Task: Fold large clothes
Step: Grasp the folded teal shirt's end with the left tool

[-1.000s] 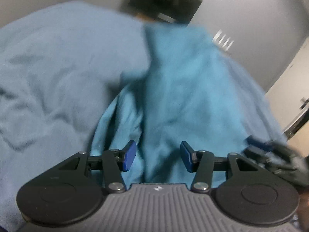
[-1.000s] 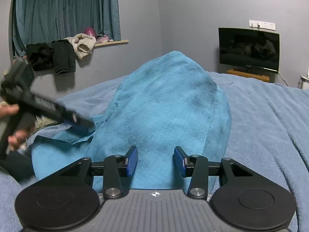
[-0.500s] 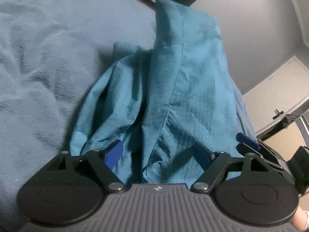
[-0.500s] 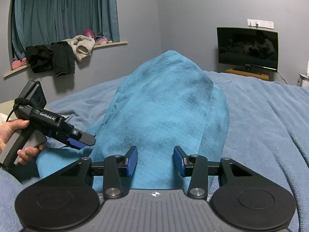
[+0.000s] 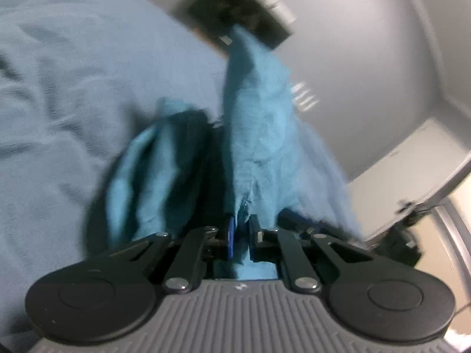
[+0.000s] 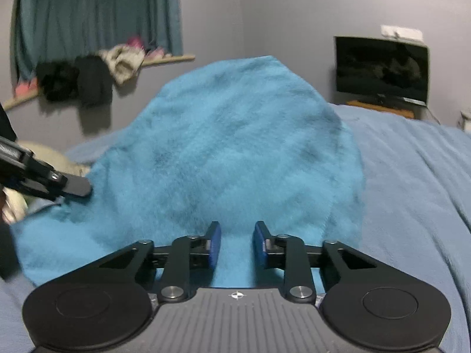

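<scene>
A large teal garment [image 6: 235,147] lies on the bed and rises in a hump ahead of me. In the left wrist view the same teal cloth [image 5: 259,123] stands up in a tall fold. My left gripper [image 5: 242,236] is shut on an edge of this cloth, which is pinched between its blue pads. It also shows in the right wrist view [image 6: 76,186] at the garment's left edge. My right gripper [image 6: 235,244] is open, its pads over the near part of the garment with nothing pinched between them.
A light blue blanket [image 6: 412,176] covers the bed. A dark TV [image 6: 381,69] stands on the far right wall. Clothes [image 6: 88,79] hang on a shelf below teal curtains [image 6: 97,8]. A white cabinet [image 5: 412,158] is at the right in the left wrist view.
My left gripper has closed from wide open onto the garment's edge. The garment's hump is wider and closer in the right wrist view. My right gripper stays open.
</scene>
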